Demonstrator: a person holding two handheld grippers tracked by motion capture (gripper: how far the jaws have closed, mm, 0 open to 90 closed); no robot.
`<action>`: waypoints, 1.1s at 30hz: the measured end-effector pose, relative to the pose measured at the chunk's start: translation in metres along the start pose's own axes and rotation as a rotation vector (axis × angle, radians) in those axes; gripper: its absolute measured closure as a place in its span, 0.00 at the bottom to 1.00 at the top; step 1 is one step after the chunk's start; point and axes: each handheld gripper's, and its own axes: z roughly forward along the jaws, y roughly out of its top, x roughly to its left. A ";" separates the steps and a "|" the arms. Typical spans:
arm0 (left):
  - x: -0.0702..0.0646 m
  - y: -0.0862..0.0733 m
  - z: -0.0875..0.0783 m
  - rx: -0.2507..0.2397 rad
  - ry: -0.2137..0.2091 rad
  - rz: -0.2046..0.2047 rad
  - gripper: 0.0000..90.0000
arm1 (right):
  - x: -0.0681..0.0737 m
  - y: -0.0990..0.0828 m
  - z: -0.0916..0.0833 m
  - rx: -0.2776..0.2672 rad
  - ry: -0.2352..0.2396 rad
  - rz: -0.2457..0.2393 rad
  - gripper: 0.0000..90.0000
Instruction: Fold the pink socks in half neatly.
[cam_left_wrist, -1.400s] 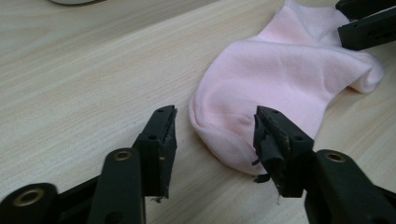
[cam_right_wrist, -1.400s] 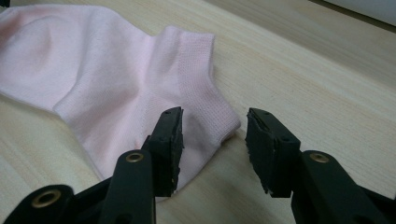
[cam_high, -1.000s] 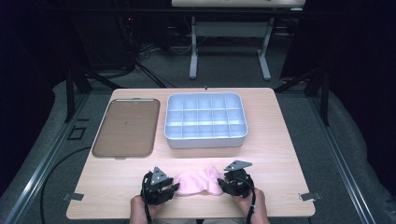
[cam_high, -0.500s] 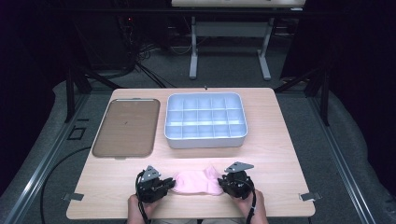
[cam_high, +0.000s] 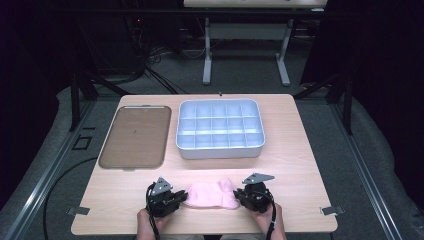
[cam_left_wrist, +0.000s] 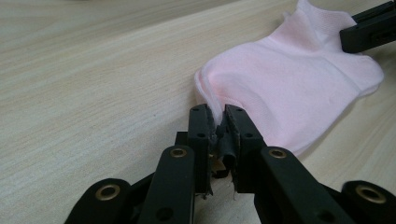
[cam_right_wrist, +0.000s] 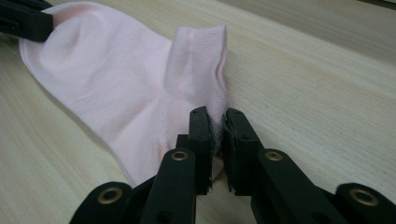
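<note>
Left jaws: the left gripper (cam_left_wrist: 216, 122) was closed on the toe edge of the pink sock (cam_left_wrist: 299, 88), a thin fold pinched between the jaws.
Right jaws: the right gripper (cam_right_wrist: 218, 122) was clamped on the ribbed cuff of the sock.
Sock: it was stretched flat between both grippers at the near edge of the worktop (cam_high: 300, 165).
Surroundings: a compartment tray (cam_high: 220, 129) and a brown tray (cam_high: 135, 136) were set farther back.
Risk: only thin edges were held, so a hard pull apart could likely slip the fabric free.
</note>
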 end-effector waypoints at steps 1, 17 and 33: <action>-0.001 0.000 0.000 -0.002 0.003 0.000 0.90 | 0.000 0.000 -0.001 0.001 0.001 -0.003 0.92; 0.002 0.000 0.000 -0.004 -0.010 -0.029 0.90 | 0.035 0.026 -0.021 -0.043 0.097 -0.089 0.92; 0.003 0.000 0.000 -0.006 -0.007 -0.036 0.90 | 0.075 0.053 0.014 0.007 0.135 -0.211 0.92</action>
